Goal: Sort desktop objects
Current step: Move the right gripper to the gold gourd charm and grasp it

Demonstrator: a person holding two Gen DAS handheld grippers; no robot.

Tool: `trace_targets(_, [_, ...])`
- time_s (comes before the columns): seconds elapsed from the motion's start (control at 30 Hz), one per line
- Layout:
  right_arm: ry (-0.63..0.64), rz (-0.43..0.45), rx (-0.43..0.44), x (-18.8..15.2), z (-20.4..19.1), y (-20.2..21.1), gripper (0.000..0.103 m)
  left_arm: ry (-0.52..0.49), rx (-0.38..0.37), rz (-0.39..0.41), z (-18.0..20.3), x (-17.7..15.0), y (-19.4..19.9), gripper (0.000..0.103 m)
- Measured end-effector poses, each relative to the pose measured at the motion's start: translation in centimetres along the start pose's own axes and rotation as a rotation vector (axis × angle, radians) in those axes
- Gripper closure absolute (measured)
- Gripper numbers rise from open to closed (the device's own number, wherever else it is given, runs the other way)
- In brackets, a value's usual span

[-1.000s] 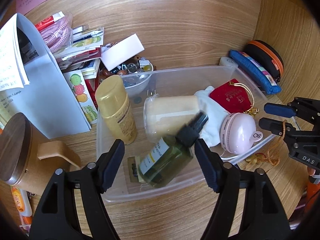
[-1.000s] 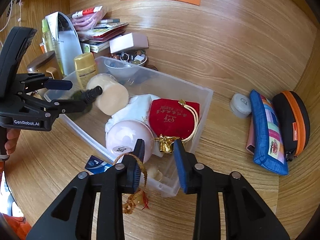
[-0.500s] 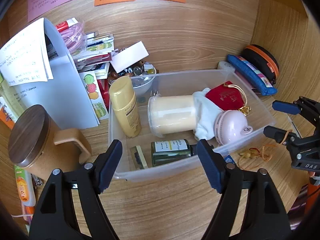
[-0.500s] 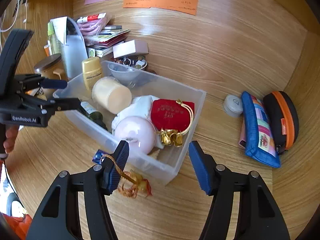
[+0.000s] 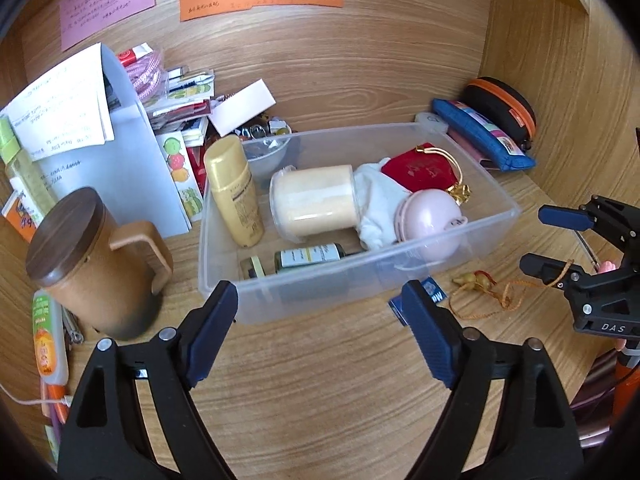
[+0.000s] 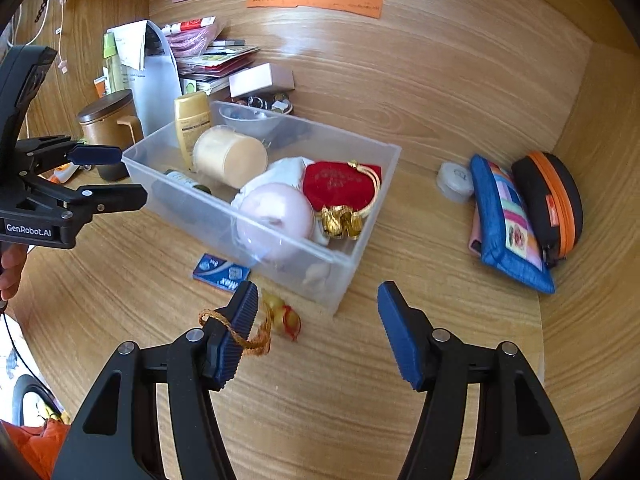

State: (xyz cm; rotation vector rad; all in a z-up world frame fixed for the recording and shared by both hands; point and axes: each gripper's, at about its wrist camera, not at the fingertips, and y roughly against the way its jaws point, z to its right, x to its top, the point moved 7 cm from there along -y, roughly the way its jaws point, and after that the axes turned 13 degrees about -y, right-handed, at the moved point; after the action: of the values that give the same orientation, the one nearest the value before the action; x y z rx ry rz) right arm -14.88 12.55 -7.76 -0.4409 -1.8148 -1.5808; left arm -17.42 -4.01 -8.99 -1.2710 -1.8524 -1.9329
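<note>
- Left gripper (image 5: 320, 332): fingers spread, empty, lower centre of its view, in front of the clear bin (image 5: 496, 216).
- Right gripper (image 6: 316, 332): fingers spread, empty.
- Tassel charm (image 6: 280, 318) on desk beside the right gripper's left finger (cord crosses the pad).
- Green bottle (image 5: 310, 256) lies inside the bin, front wall.

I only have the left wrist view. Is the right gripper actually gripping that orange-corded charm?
Observer: No. The right gripper is wide open. The charm lies on the desk and its cord only drapes over one finger pad.
Operator: My own finger hides something blue by the bin. What is it?
Observer: A blue card, flat on the desk beside the clear bin.
Operator: And the white sliver behind the bin's far corner?
Observer: A small round white case, next to the blue pouch.
</note>
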Motion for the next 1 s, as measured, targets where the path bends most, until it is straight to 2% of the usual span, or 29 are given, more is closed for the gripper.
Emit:
trace_targets(0.43, [-0.065,-0.077,0.062,-4.1,0.8,-1.5,0.044,0.001,-0.074,-0.058,2.9,-3.4,-1.5,0.016])
trace_targets(0.73, [-0.023,-0.091,0.096,-4.2,-1.3,-3.3,0.046,-0.009,-0.122,-0.077,4.6,-3.6,-3.2,0.016])
trace_targets(0.83, [0.004,-0.095,0.096,-3.8,-1.9,-3.9,0.055,-0.016,-0.141,-0.079,5.0,-3.5,-3.5,0.016])
trace_targets(0.9, [0.022,-0.106,0.097,-3.7,-2.3,-4.4,0.065,-0.027,-0.147,-0.082,5.3,-3.4,-3.7,0.016])
trace_targets(1.0, [0.046,-0.119,0.09,-3.6,-2.7,-5.1,0.072,-0.036,-0.159,-0.085,5.7,-3.3,-4.0,0.016])
